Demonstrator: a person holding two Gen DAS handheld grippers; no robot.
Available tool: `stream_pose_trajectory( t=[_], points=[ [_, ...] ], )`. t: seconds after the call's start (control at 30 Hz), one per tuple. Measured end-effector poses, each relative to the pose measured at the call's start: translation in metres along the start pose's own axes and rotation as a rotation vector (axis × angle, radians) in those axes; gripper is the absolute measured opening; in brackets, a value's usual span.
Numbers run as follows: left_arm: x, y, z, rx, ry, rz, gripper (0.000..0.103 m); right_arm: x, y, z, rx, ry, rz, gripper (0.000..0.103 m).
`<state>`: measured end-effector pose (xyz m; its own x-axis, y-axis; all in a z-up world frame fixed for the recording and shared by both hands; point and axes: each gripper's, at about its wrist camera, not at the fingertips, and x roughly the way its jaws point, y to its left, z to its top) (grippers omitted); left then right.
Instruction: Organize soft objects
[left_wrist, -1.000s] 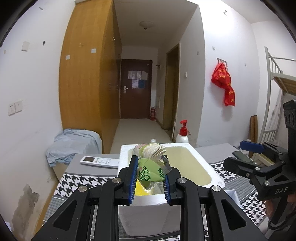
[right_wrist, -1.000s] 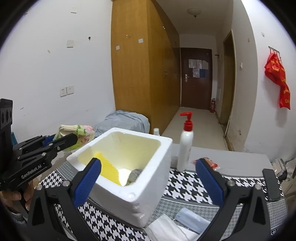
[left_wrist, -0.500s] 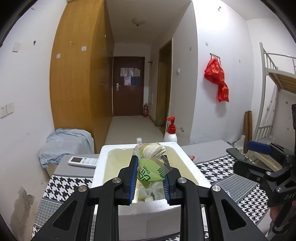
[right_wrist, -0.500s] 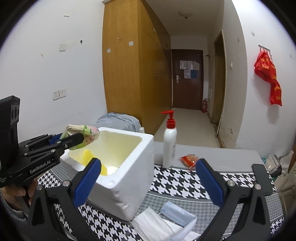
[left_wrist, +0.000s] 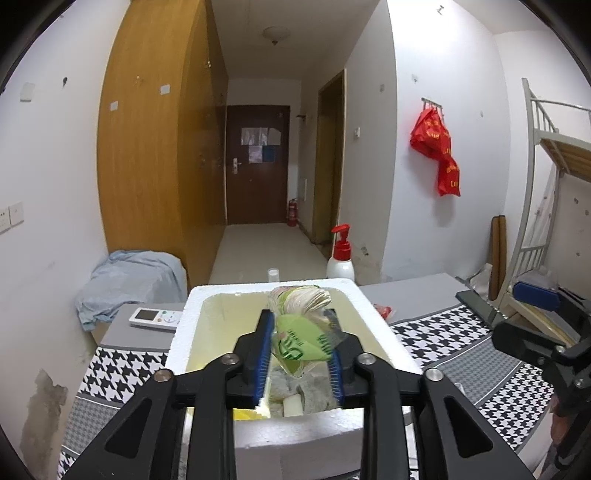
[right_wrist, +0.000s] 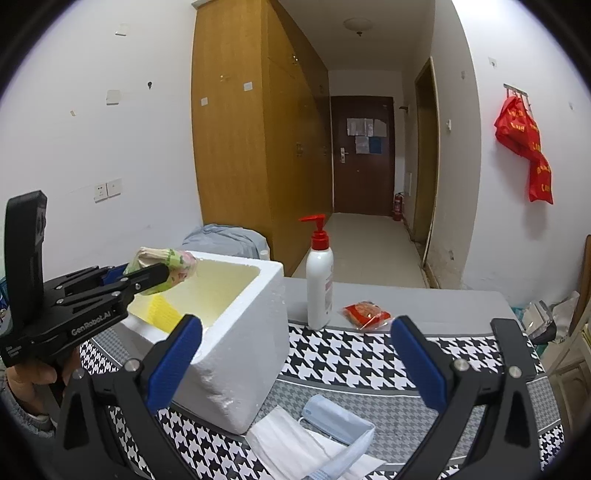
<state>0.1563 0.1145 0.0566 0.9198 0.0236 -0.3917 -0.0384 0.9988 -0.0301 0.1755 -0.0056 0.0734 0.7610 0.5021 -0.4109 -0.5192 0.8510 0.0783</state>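
Over the white foam box (left_wrist: 288, 435), the left tongs (left_wrist: 299, 354) are opening around a green-labelled soft packet (left_wrist: 301, 341), apparently to drop it in. Beside the box, the right tongs (right_wrist: 295, 362) stand spread, empty.

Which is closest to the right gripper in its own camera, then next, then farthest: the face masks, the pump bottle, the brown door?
1. Face masks: nearest, lying on the checked cloth just below and between the right gripper and its open jaws.
2. Pump bottle: farther back, standing upright beside the foam box.
3. Brown door: farthest, at the hallway's end.
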Motion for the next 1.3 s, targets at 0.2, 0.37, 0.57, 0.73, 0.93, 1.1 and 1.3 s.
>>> stream_pose_trajectory(
  t=[0.2, 0.37, 0.57, 0.73, 0.93, 1.1, 1.3],
  points=[
    [-0.007, 0.003, 0.001, -0.026, -0.044, 0.027, 0.095, -0.001, 0.0, 0.0, 0.003, -0.003, -0.002, 0.103],
    [-0.011, 0.004, 0.002, -0.031, -0.049, 0.044, 0.102, -0.002, 0.0, 0.0, 0.005, -0.006, 0.0, 0.103],
    [-0.018, 0.004, 0.001, -0.031, -0.054, 0.045, 0.102, -0.003, 0.002, -0.001, -0.001, -0.007, 0.001, 0.103],
    [-0.026, 0.003, 0.002, -0.028, -0.068, 0.044, 0.102, -0.006, 0.004, -0.002, -0.003, -0.008, 0.005, 0.103],
    [-0.035, 0.003, 0.0, -0.026, -0.072, 0.042, 0.102, -0.013, 0.008, -0.002, -0.01, -0.016, 0.009, 0.103],
    [-0.044, 0.003, 0.0, -0.029, -0.087, 0.045, 0.102, -0.019, 0.014, -0.002, -0.019, -0.018, 0.011, 0.103],
    [-0.056, 0.002, -0.001, -0.03, -0.101, 0.054, 0.102, -0.028, 0.02, -0.003, -0.026, -0.028, 0.018, 0.103]
  ],
)
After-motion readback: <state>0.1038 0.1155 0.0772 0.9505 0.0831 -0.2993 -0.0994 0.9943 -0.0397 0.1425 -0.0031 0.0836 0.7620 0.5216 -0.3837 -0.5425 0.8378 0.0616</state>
